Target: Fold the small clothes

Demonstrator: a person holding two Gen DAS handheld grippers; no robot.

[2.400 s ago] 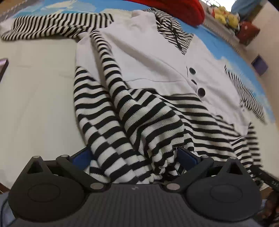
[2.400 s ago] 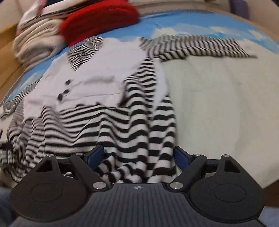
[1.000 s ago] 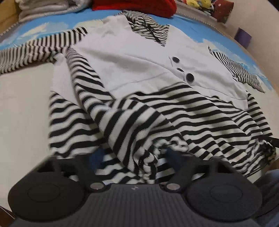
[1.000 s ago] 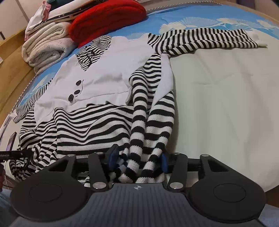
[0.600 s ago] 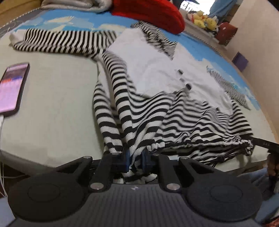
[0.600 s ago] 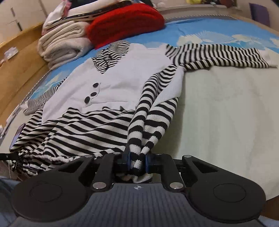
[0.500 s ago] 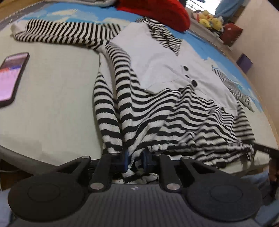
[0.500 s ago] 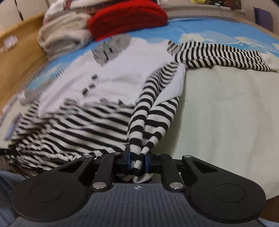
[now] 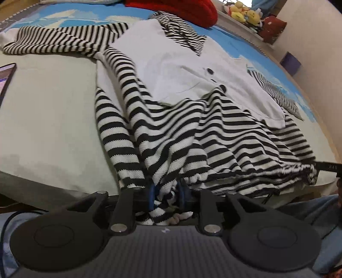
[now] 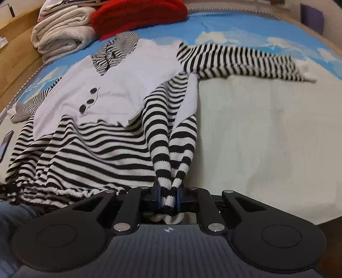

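Observation:
A small black-and-white striped sweater with a white front panel (image 9: 183,70) and dark buttons lies on the bed, collar away from me. It also shows in the right wrist view (image 10: 119,85). My left gripper (image 9: 165,196) is shut on the striped hem at one lower corner. My right gripper (image 10: 167,197) is shut on the striped hem at the other lower corner. Both corners are pulled up off the bed near its front edge. One striped sleeve (image 10: 239,62) lies stretched out sideways.
A red knit garment (image 10: 139,12) and folded white towels (image 10: 62,34) lie at the far end of the bed. A phone (image 9: 5,79) lies on the pale sheet (image 10: 267,128) to one side. Plush toys (image 9: 243,11) sit by the wall.
Both grippers closed on the striped hem corners, having been open around the fabric before. The hem is now lifted and drawn toward the bed's front edge.

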